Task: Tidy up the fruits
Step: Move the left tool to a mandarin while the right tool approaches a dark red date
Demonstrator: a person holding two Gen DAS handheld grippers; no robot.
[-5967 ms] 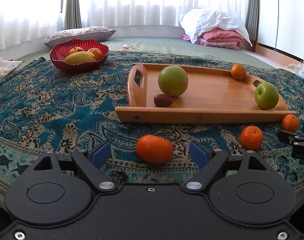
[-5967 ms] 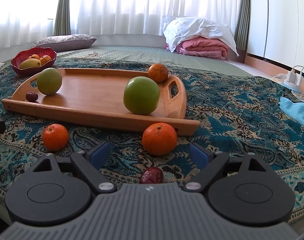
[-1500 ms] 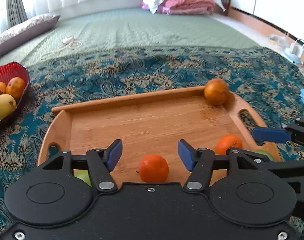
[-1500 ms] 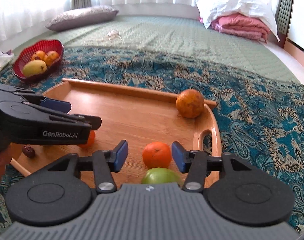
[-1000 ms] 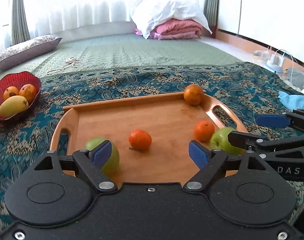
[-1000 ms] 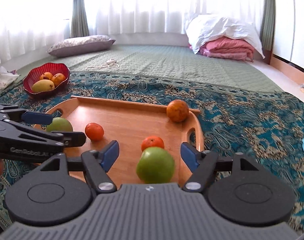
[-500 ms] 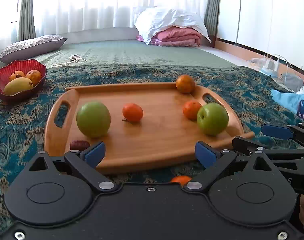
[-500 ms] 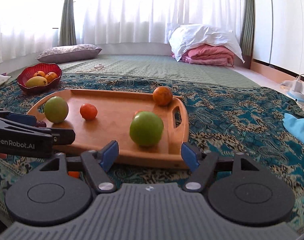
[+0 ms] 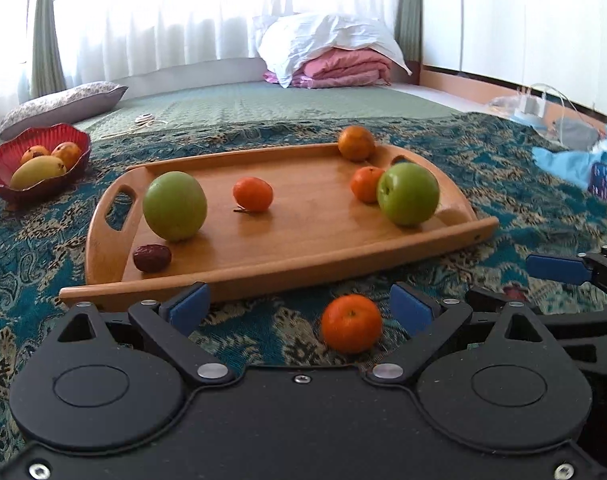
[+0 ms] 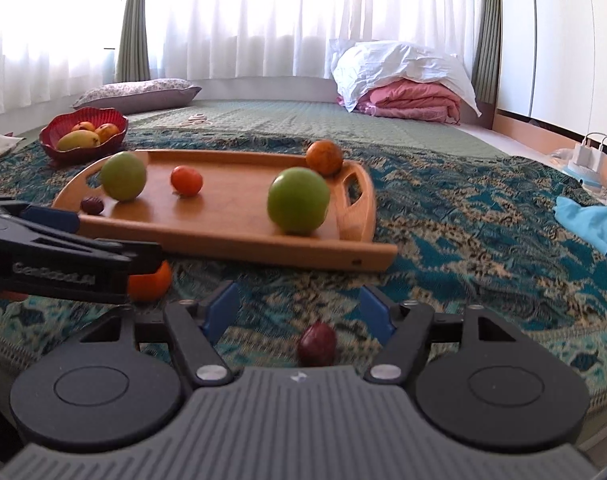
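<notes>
Left gripper [image 9: 301, 308] gapes around 1 orange [image 9: 351, 323] before the tray [image 9: 279, 272].

We see a honey-brown tray [image 9: 311, 256], two green apples [image 9: 174, 206], orange tangerines [image 9: 351, 323], a dark red date [image 10: 317, 343], a teal paisley cloth [image 10: 463, 216], and a red bowl [image 9: 7, 160].

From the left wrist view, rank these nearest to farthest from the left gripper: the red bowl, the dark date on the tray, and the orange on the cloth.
1. Orange on the cloth, between the open left gripper's fingers, untouched.
2. Dark date, tray's near left corner.
3. Red bowl, far left, beyond the tray.
</notes>
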